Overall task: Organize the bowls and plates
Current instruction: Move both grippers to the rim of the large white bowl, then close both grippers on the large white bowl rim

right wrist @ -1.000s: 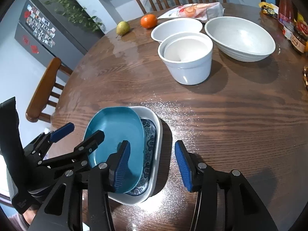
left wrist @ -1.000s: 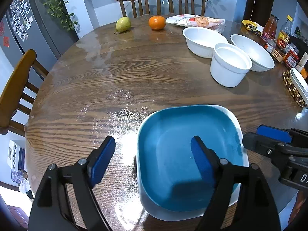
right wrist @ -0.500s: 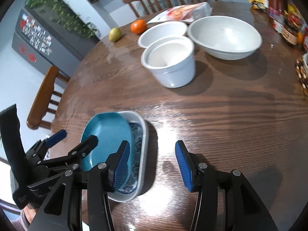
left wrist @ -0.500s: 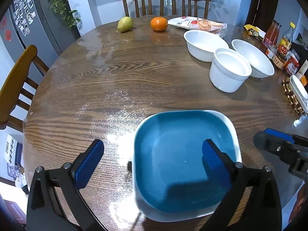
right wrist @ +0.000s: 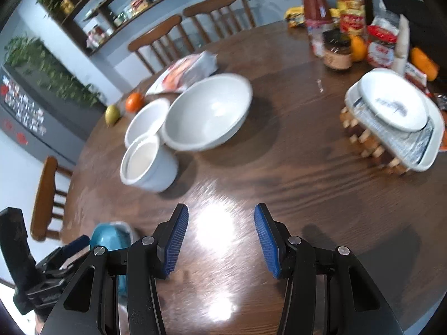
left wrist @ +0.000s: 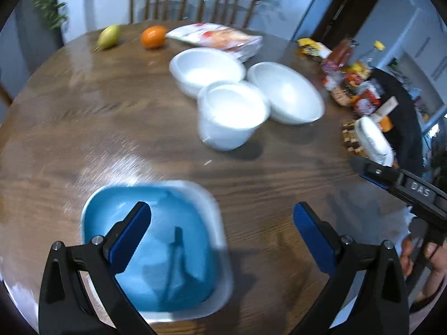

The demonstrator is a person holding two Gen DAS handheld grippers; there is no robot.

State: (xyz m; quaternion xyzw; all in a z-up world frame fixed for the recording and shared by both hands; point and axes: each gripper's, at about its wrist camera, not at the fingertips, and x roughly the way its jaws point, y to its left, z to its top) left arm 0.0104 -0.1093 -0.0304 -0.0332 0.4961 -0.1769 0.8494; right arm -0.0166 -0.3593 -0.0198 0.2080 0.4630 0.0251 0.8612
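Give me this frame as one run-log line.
left claw: open, empty | right claw: open, empty | blue plate: nested in white dish | white bowls: three, unstacked | table

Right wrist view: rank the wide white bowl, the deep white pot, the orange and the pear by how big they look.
1. Wide white bowl, clearly largest.
2. Deep white pot; it sits nearer the camera, yet looks smaller than the bowl.
3. Orange and pear: they look alike, both far and blurred, so no ranking.

Three bowls [left wrist: 232, 103] clustered mid-table [left wrist: 83, 111], plate [left wrist: 156, 251] nested seemingly in dish [left wrist: 220, 251] nearer, pear [left wrist: 109, 35] and orange [left wrist: 153, 36] behind.
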